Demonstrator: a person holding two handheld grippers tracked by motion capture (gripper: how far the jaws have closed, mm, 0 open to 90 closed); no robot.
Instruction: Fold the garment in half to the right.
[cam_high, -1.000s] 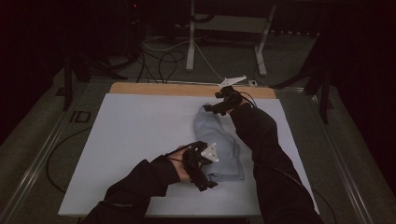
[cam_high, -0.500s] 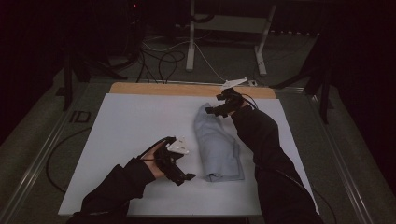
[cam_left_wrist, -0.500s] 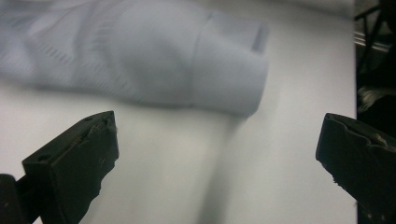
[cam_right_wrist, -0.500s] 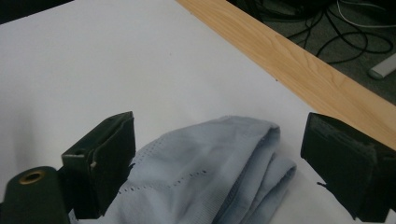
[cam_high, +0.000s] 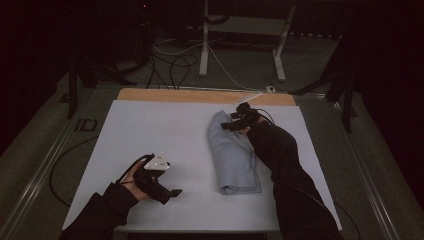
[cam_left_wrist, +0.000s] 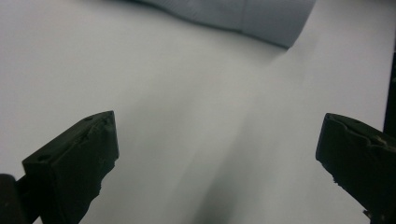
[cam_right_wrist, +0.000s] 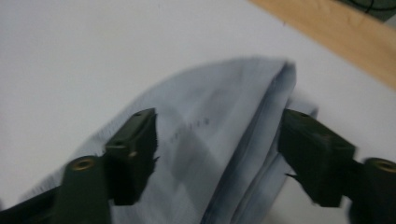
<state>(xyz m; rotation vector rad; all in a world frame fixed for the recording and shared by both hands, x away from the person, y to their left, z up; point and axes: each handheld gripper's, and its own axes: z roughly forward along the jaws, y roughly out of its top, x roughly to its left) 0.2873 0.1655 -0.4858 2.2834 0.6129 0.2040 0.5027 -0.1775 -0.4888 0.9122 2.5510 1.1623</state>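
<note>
right tool closing around the folded cloth, left tool apart.

Tongs wide apart over bare white table, folded grey cloth beyond

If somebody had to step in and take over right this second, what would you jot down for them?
Left gripper: open, nothing between its fingers, low over bare white table, apart from the cloth.
Right gripper: at the far end of the folded light-blue cloth; its jaws have just been closing, and the cloth's folded edge lies between them, though the fingers do not yet look clamped on it.
Done: the cloth lies folded into a long narrow strip, right of the table's middle.
Left: probably grip the far end and fold it toward the near end; the left gripper may need to return to steady it.
</note>
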